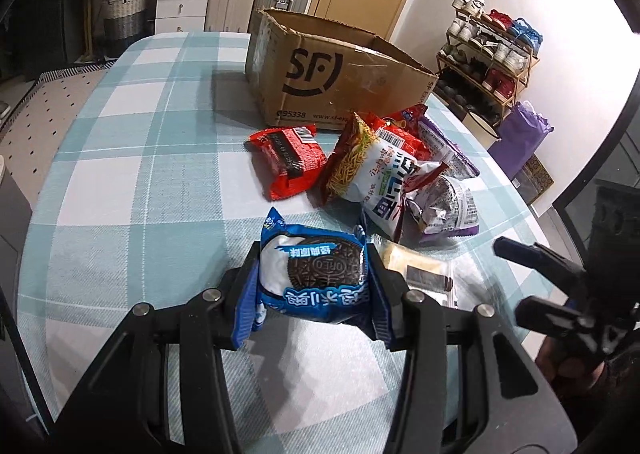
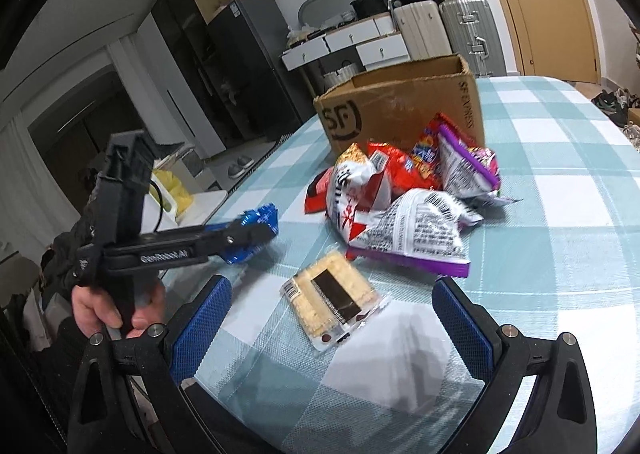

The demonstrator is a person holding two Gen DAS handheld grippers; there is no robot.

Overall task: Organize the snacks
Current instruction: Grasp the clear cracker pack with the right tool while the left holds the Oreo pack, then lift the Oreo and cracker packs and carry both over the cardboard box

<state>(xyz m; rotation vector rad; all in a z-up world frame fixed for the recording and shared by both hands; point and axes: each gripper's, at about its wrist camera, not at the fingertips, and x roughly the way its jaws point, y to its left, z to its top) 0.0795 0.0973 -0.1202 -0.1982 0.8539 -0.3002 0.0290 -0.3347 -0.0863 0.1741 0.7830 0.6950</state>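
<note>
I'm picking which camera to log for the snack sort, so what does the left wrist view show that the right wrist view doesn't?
Only the left wrist view shows the face of the Oreo pack clamped in the left hand-held gripper, and the shoe rack.

Only the right wrist view shows the hand carrying that gripper, and the right hand-held gripper with its jaws wide apart around the cracker packet.

Both show the cardboard box, the snack pile and the checked tablecloth.

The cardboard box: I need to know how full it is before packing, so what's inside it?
The cardboard box stands open-topped, but both views show only its outer walls and rim. Its interior is hidden, so any contents cannot be seen.
</note>
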